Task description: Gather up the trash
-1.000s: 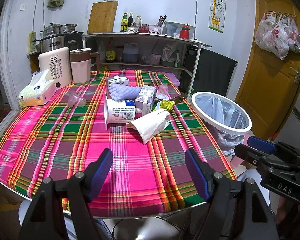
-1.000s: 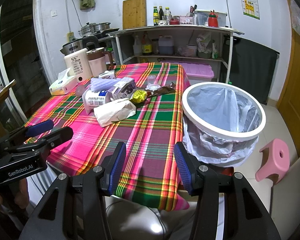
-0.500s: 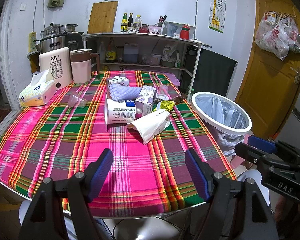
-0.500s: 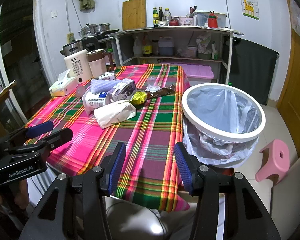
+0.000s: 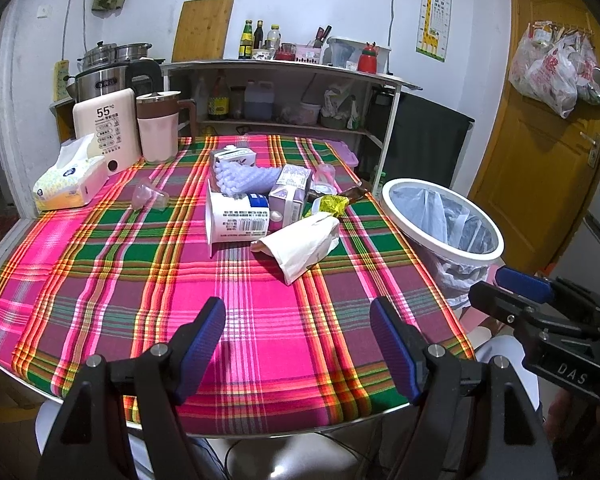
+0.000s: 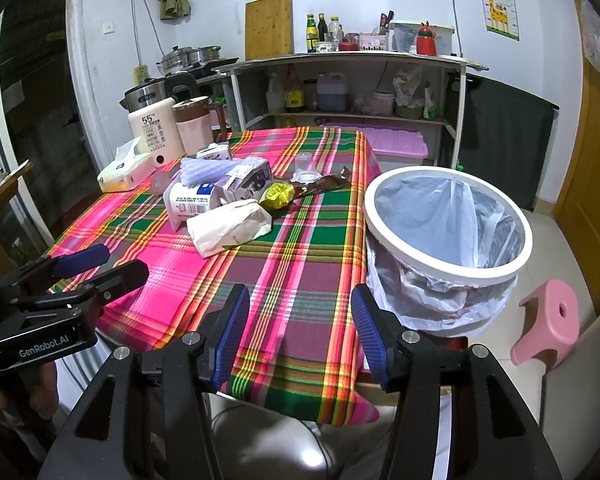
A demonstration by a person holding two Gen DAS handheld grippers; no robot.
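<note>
A plaid tablecloth [image 5: 140,264] is spread over the table. Just beside its right edge stands a white-rimmed lined bin [image 6: 448,268]. The trash is heaped mid-table: a paper bag [image 5: 300,246], a white tub [image 5: 236,220], a purple carton [image 5: 290,196]. The left gripper [image 5: 298,330] is held spread and empty; the right gripper [image 6: 300,322] is opening, nothing between its jaws.

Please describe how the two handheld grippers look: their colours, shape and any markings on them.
Both are black, angular, plastic-looking frames with silver screw heads. Each has two long fingers tipped with ribbed dark blue pads. The left gripper carries white lettering "GenRobot.AI" on its side, seen from the right wrist view. The right gripper carries white letters "DAS" on its side, seen from the left wrist view. No cables on them are visible.
</note>
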